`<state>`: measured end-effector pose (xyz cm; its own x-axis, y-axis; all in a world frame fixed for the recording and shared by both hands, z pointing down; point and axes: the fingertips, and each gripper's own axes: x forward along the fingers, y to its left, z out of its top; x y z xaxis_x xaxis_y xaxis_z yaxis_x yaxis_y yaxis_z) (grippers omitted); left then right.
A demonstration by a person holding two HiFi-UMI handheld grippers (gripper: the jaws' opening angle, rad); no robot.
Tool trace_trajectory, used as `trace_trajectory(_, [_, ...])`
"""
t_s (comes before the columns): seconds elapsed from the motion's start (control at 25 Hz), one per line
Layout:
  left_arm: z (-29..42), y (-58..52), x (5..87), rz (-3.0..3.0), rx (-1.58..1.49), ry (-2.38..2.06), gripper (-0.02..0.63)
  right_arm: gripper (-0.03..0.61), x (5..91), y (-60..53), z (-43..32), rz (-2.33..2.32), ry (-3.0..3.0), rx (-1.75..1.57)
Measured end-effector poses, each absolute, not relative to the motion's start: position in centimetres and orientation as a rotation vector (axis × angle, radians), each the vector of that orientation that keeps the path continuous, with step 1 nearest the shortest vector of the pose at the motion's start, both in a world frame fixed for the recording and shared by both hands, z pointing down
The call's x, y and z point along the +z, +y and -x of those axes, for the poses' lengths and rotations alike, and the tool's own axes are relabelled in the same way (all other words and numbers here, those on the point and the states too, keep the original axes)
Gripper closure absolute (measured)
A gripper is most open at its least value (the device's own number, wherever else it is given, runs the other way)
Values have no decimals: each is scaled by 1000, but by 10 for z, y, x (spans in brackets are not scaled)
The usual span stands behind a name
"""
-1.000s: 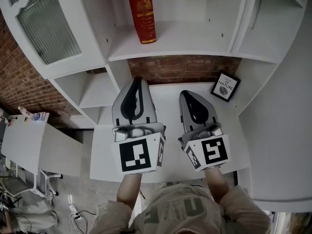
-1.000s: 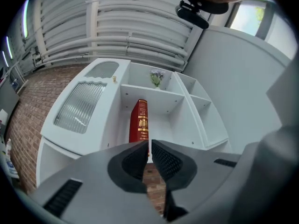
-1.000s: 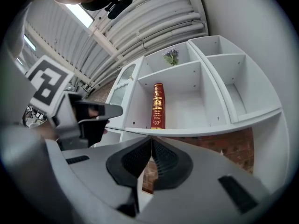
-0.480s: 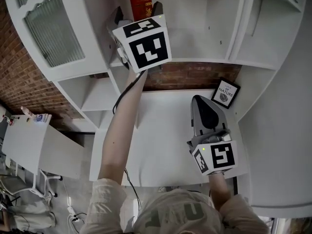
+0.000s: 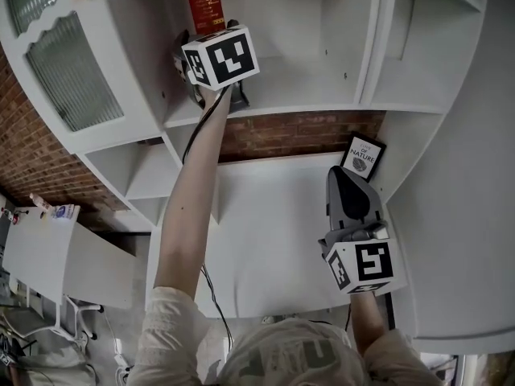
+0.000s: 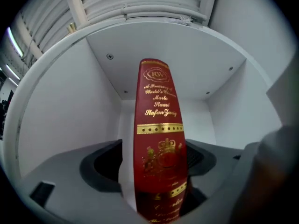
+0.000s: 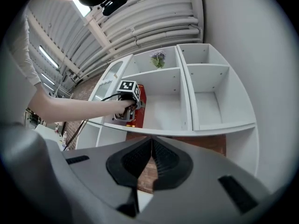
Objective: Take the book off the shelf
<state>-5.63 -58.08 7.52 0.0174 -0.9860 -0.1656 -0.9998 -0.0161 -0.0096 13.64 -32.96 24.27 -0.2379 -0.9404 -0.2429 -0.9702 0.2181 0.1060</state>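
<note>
Red book point(image 6: 159, 125) stands upright at shelf's point(image 5: 306, 87) left edge, L gripper point(image 6: 152, 167) spread astride spine, prob. lining up to pinch; R gripper point(image 7: 150, 157) pressed together, idle.

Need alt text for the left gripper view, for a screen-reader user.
A red book with gold lettering stands upright in a white shelf compartment, spine facing the camera. The left gripper straddles the spine's lower part with its dark jaws open, a gap showing beside the left one.
</note>
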Motion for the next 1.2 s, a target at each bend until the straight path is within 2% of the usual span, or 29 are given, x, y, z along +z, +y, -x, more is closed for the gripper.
trace_trajectory(0.12, [57,-590,77,2153,138,2112,235,563,247,-331,-145,1878,2342,345])
trace_trajectory(0.24, [61,-599,78,2127,114,2150,312,563,249,-333,-150,1888,2340,341])
trace_trajectory(0.36, [74,-606,80,2065,99,2204,350,563,250,-338,-153,1895,2334,328])
trace_trajectory(1.2, [76,-617,79,2118,89,2149,365,563,255,-338,-129,1849,2372,325])
